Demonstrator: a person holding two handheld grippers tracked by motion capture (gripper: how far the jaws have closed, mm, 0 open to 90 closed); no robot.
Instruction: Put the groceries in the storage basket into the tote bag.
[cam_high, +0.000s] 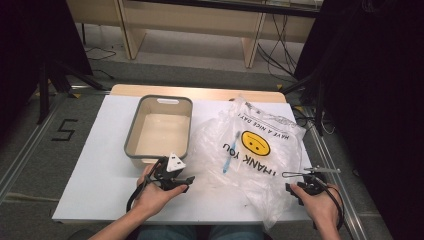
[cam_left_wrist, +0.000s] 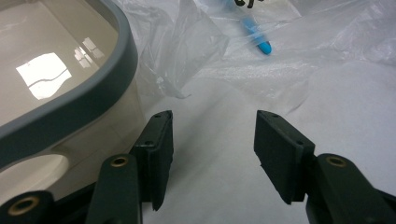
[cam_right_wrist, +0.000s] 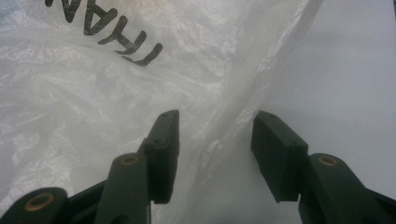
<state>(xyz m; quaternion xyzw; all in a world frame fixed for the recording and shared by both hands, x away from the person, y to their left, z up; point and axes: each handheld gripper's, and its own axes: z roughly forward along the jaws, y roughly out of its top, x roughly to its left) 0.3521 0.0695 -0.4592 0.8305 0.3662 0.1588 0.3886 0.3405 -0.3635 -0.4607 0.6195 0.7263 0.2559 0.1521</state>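
A clear plastic bag (cam_high: 272, 167) with a yellow smiley face and "THANK YOU" print lies crumpled on the white table (cam_high: 95, 170). Inside it lies a blue toothbrush (cam_high: 229, 152), whose blue end (cam_left_wrist: 259, 37) I see through the film. My left gripper (cam_high: 188, 183) rests on the table between the tub and the bag, open, with bare table between its jaws (cam_left_wrist: 212, 135). My right gripper (cam_high: 290, 185) sits at the bag's near right corner. It is open, and the bag's edge (cam_right_wrist: 233, 116) runs between its jaws (cam_right_wrist: 215, 135) without the pads pressing on it.
A beige tub with a grey rim (cam_high: 132, 130) stands left of the bag, with nothing in it; its corner (cam_left_wrist: 93, 88) is close to my left jaw. Bare table lies to the far left and along the front edge. Wooden furniture legs stand beyond the table.
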